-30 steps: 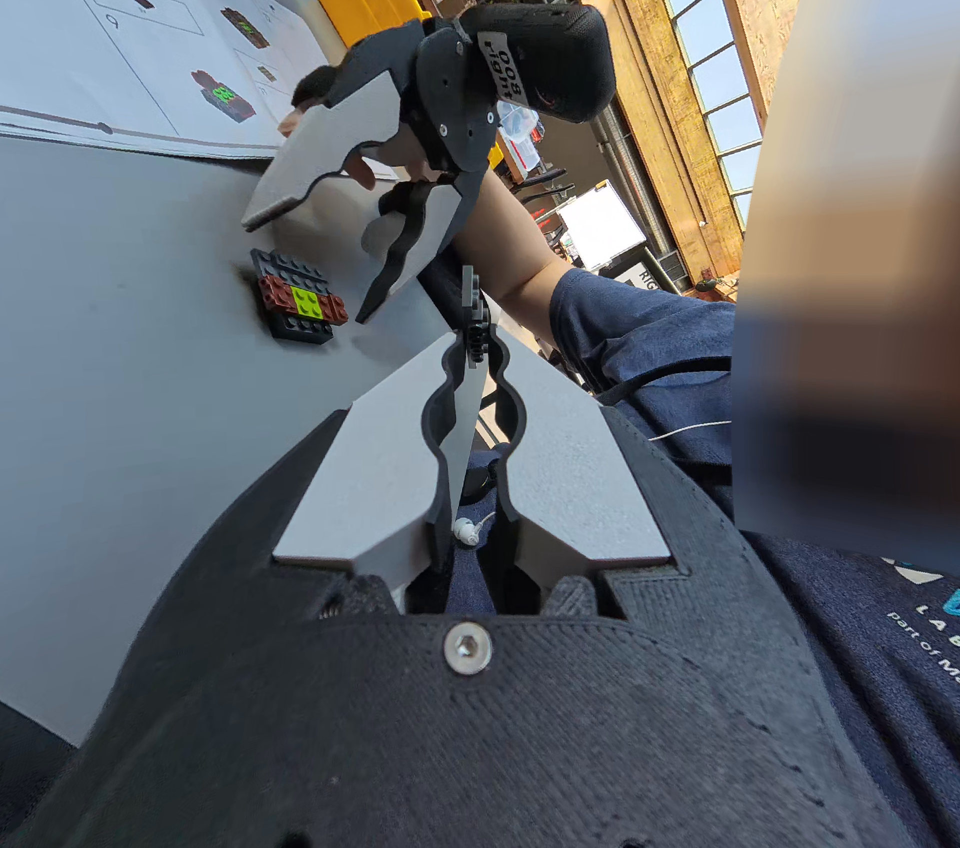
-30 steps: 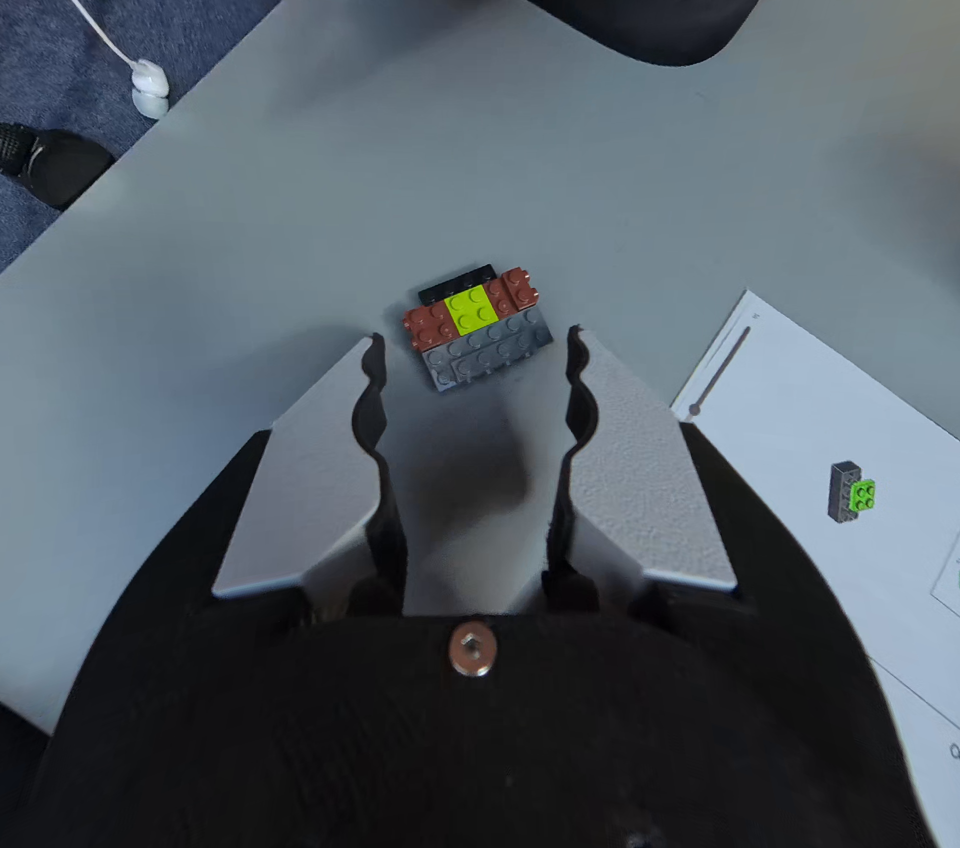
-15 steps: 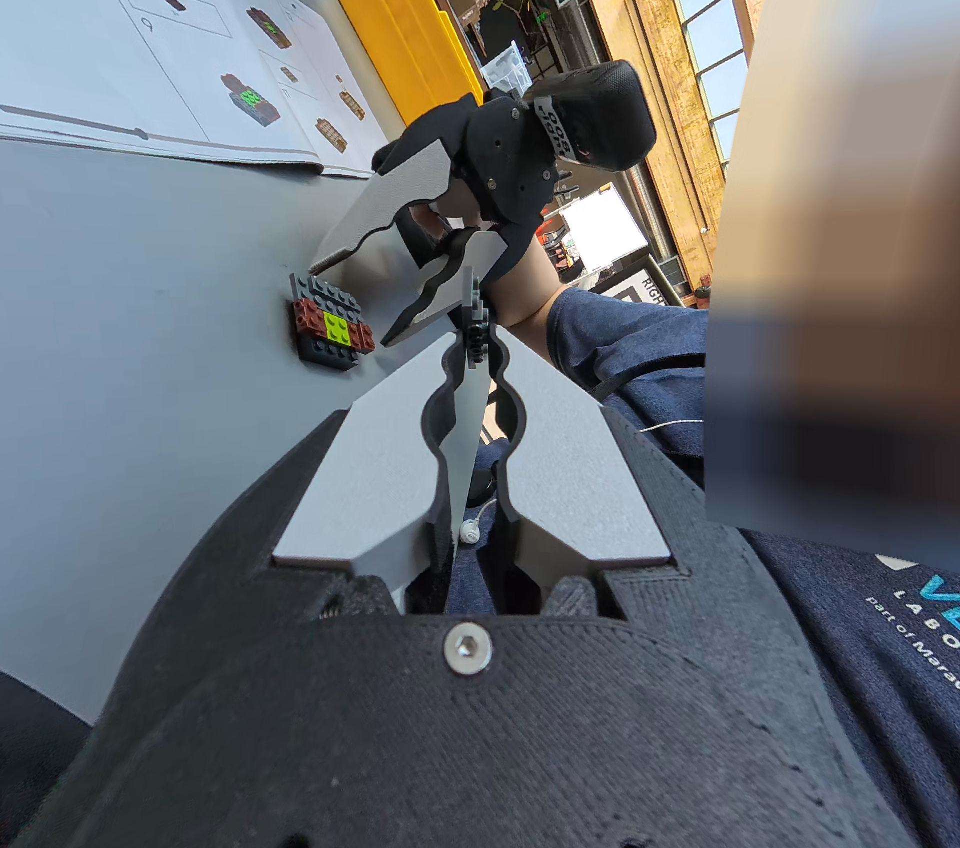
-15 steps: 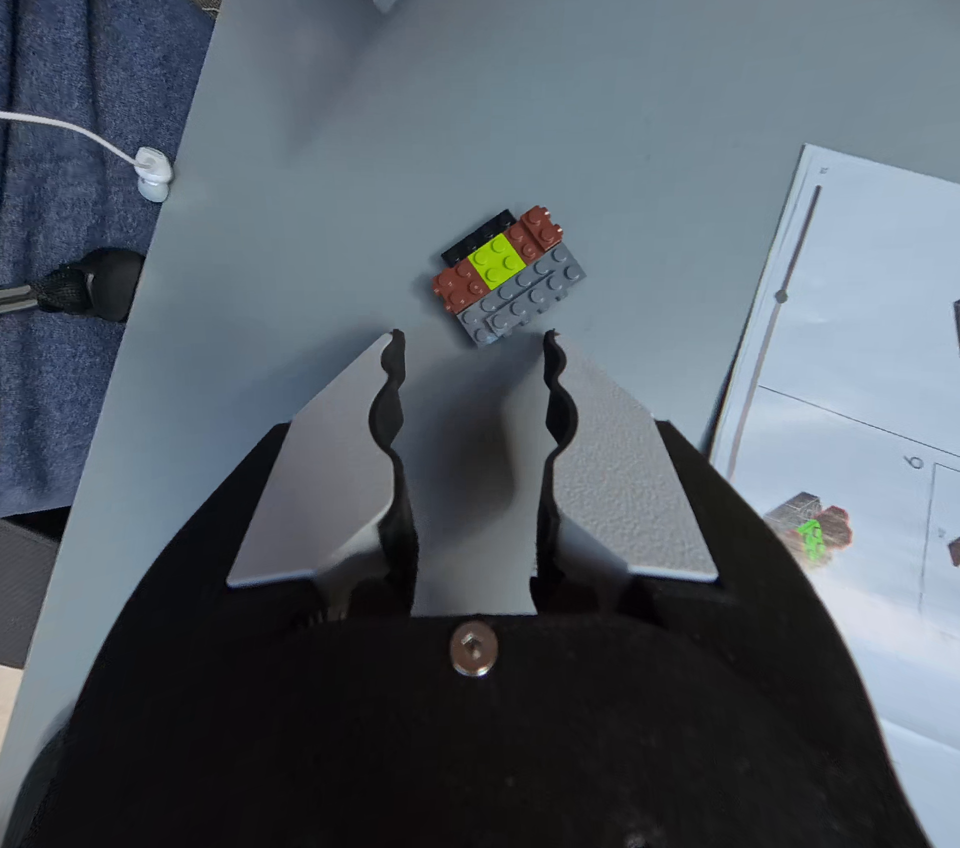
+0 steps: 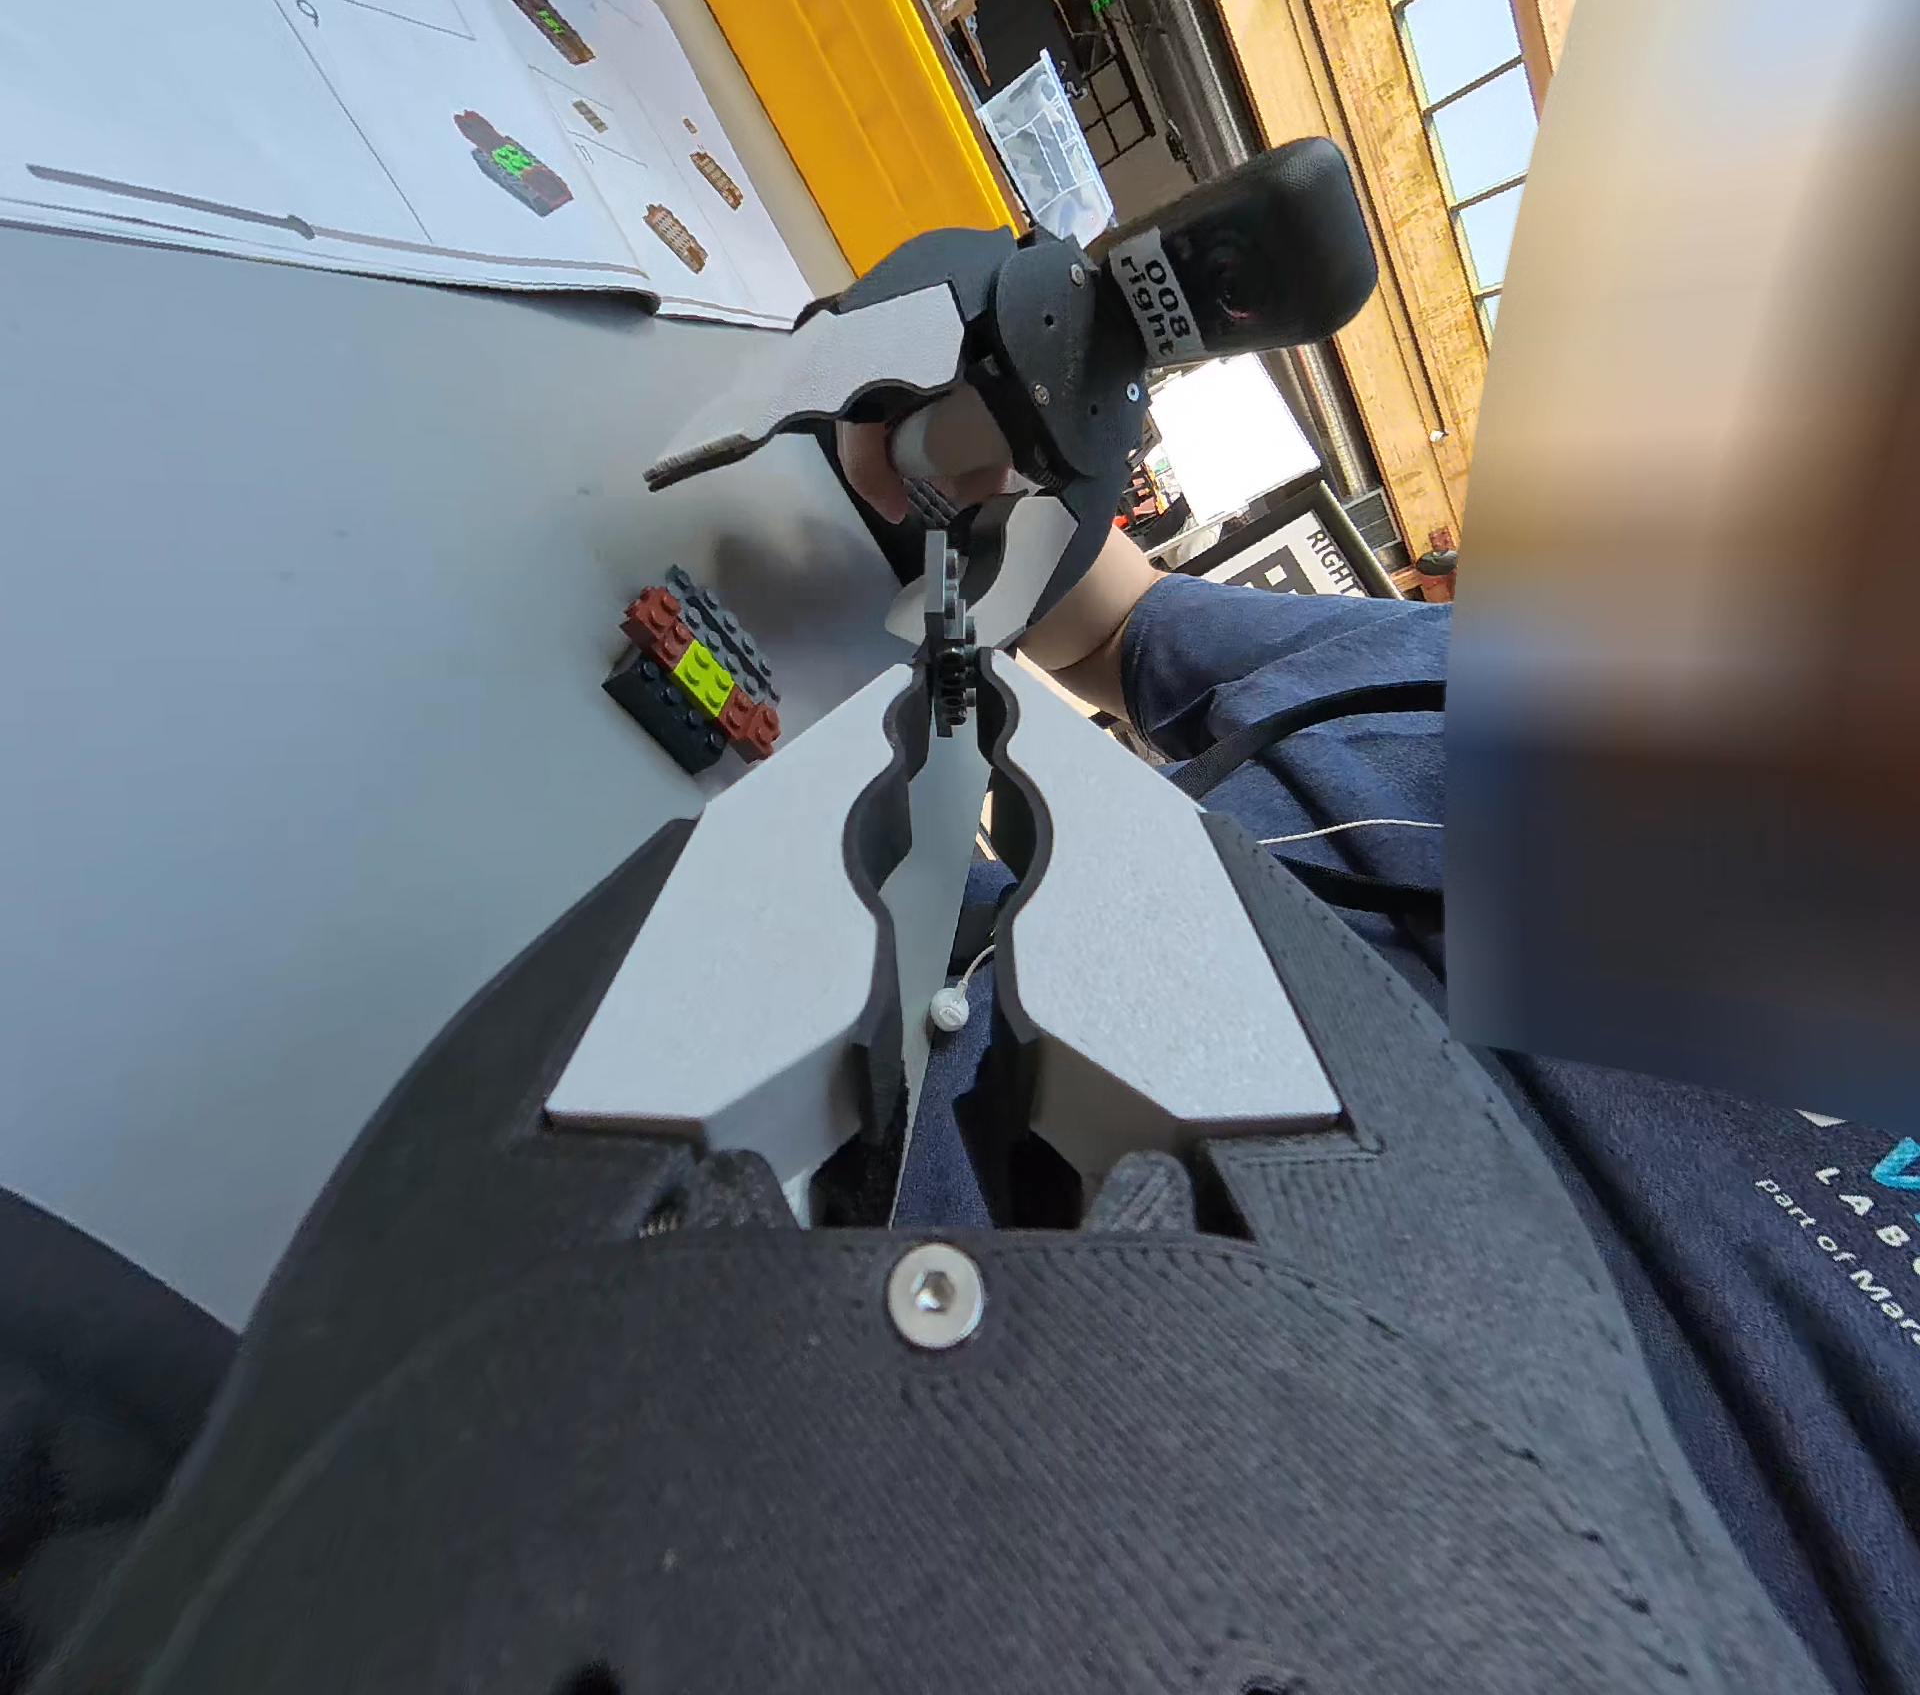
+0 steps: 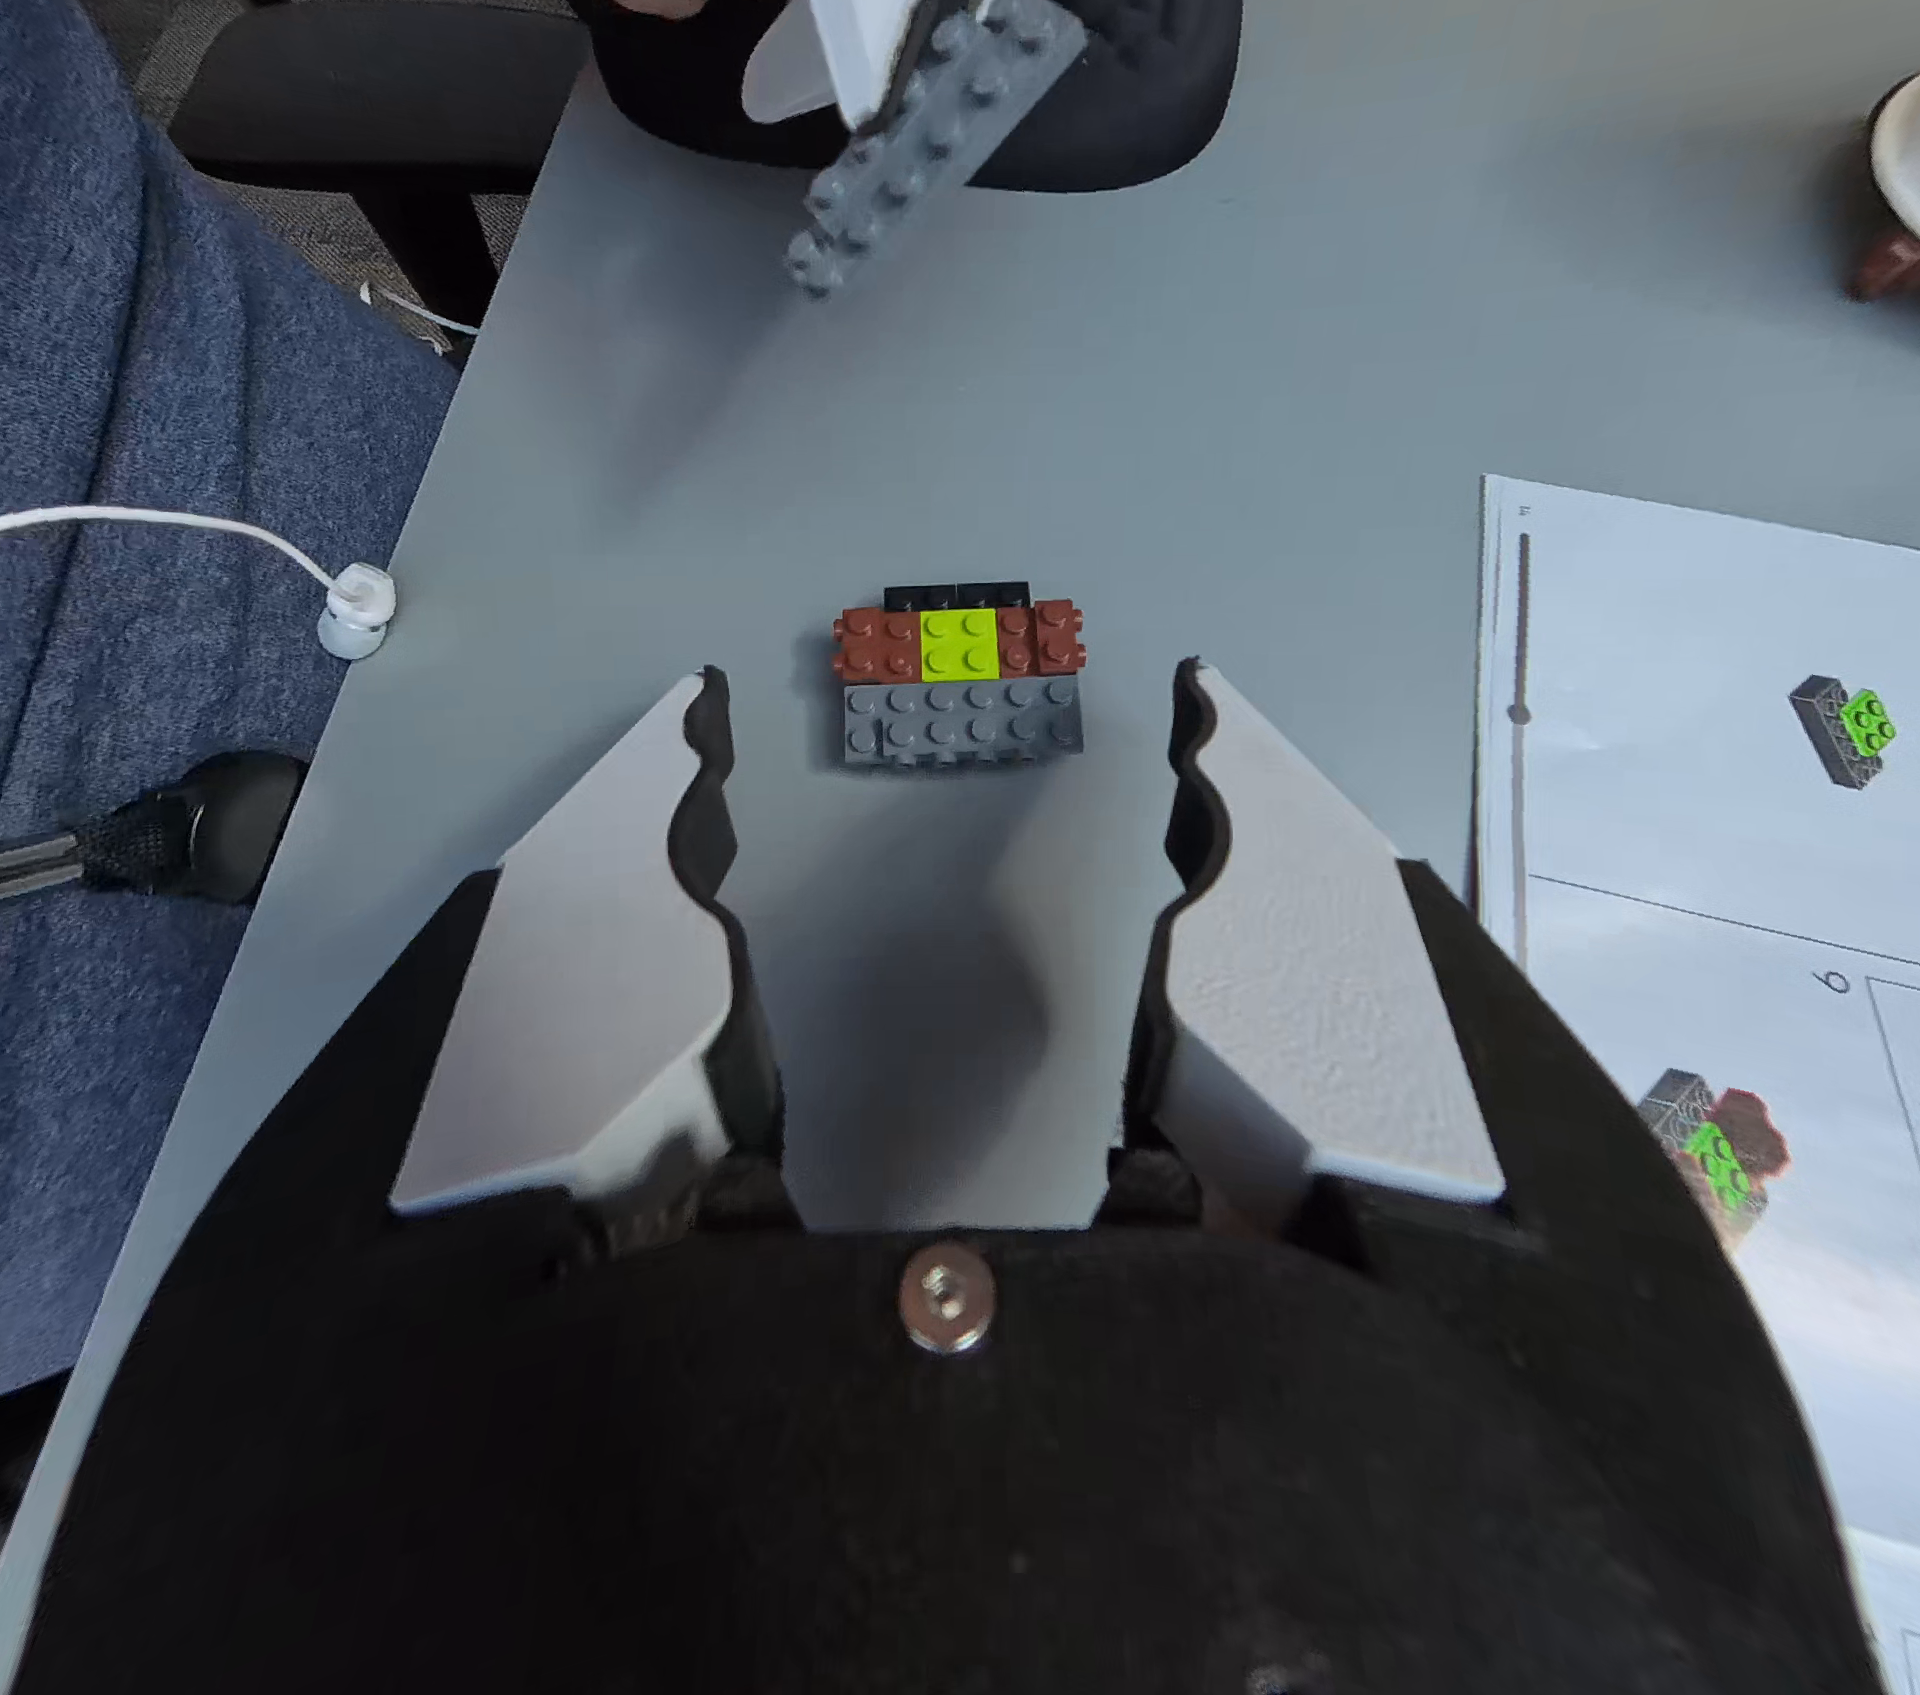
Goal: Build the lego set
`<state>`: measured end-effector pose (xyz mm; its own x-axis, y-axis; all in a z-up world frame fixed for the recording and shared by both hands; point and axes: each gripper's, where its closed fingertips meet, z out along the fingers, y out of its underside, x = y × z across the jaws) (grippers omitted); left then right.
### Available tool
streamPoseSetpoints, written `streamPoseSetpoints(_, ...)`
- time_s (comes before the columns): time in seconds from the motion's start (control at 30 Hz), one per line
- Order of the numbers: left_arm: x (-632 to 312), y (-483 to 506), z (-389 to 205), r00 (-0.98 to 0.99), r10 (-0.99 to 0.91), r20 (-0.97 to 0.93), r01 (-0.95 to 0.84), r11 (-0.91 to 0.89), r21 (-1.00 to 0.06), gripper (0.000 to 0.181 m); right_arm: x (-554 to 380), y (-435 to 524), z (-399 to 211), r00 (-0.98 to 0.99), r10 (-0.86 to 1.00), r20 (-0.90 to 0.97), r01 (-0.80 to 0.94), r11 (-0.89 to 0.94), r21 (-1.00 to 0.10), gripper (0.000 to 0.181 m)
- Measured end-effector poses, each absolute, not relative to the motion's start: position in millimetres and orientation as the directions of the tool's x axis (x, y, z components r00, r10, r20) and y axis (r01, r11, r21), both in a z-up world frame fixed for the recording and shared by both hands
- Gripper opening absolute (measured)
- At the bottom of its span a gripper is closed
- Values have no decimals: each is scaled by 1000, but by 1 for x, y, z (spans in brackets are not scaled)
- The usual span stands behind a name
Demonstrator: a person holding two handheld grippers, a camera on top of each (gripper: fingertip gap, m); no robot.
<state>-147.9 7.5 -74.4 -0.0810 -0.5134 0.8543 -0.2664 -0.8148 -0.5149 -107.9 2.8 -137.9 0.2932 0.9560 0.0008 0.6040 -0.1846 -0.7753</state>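
Note:
A small lego assembly (image 6: 961, 720) lies on the grey table (image 6: 1247, 398): a dark grey plate in front, a brown and lime row behind it, black bricks at the back. It also shows in the left wrist view (image 5: 694, 681). My right gripper (image 6: 948, 674) is open and empty just above it, one fingertip on each side and apart from it. My left gripper (image 5: 948, 679) is shut on a long grey studded plate (image 6: 935, 128) and holds it in the air beyond the assembly, tilted. The plate shows edge-on in the left wrist view (image 5: 943, 606).
An open instruction booklet (image 6: 1714, 710) lies to the right of the assembly. A black padded object (image 6: 1143, 35) sits at the far table edge. A yellow bin (image 5: 831, 35) stands beyond the booklet. The table edge, a white earbud (image 6: 358, 606) and a person's lap are on the left.
My right gripper has opened wider and squared up over the assembly. My left gripper has brought the grey plate closer, farther into the right wrist view.

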Motion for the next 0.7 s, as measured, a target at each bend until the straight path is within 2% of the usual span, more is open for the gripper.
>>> streamPoseSetpoints(0.03, -148, 8, -78, -72, -501, 863, -277, -821, -500, 6, -111, 3, -140, 297, 955, 12, 596, -175, -784, 80)
streamPoseSetpoints(0.2, -145, -1, -97, -18, -462, 887, -393, -812, -432, 6, -118, 3, -159, 292, 956, 2, 611, -185, -769, 53)
streamPoseSetpoints(0.4, -141, -3, -108, 22, -417, 908, -457, -812, -362, 6, -117, 3, -157, 271, 956, 111, 642, -94, -761, 52)
streamPoseSetpoints(0.5, -139, 0, -106, 29, -425, 905, -475, -802, -362, 6, -116, 5, -144, 266, 942, 204, 629, -9, -777, 53)
streamPoseSetpoints(0.7, -130, 3, -93, 31, -463, 886, -555, -745, -370, 6, -109, 8, -109, 281, 923, 263, 558, 66, -827, 53)
